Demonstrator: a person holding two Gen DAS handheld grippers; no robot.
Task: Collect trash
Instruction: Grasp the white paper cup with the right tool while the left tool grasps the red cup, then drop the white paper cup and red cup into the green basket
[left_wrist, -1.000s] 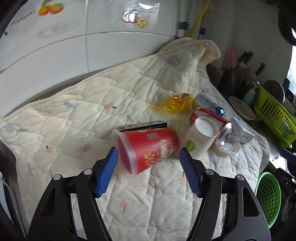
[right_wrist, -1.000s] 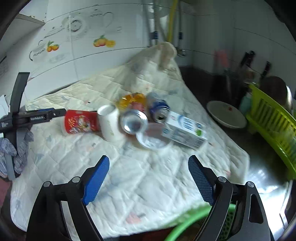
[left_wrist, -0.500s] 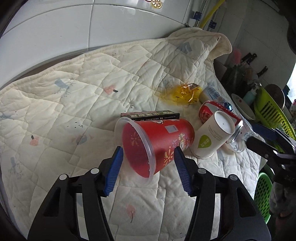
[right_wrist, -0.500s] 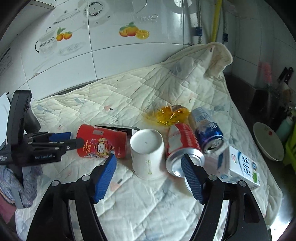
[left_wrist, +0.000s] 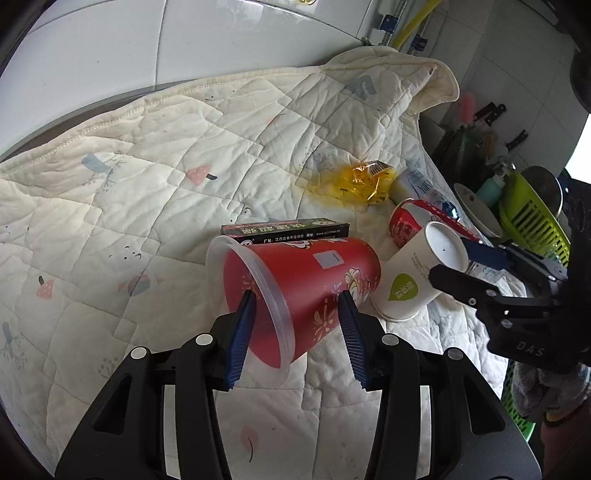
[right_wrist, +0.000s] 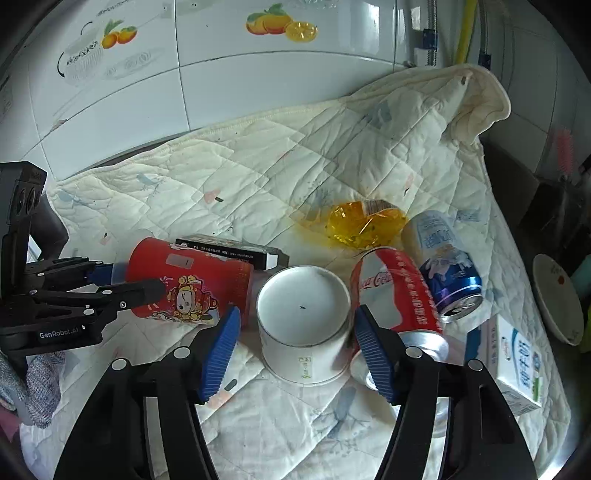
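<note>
A red plastic cup (left_wrist: 306, 291) lies on its side on the quilted cloth (left_wrist: 155, 155). My left gripper (left_wrist: 297, 302) has its blue pads on both sides of the cup near the rim, pressing it. It shows in the right wrist view (right_wrist: 192, 284) too. A white paper cup (right_wrist: 303, 321) stands upside down. My right gripper (right_wrist: 295, 325) is open around it, pads close to its sides. A red cola can (right_wrist: 402, 295), a blue can (right_wrist: 447, 266), yellow wrapper (right_wrist: 362, 221), dark box (right_wrist: 236, 253) and milk carton (right_wrist: 517, 358) lie nearby.
A green basket (left_wrist: 521, 428) sits below the table's right edge. A white dish (right_wrist: 557, 299) and a lime dish rack (left_wrist: 535, 218) stand on the counter at right. Tiled wall (right_wrist: 221, 74) runs behind the cloth.
My left gripper moved in and closed from wide open onto the red cup. My right gripper moved forward from the table's edge to straddle the white paper cup, jaws narrowing.
</note>
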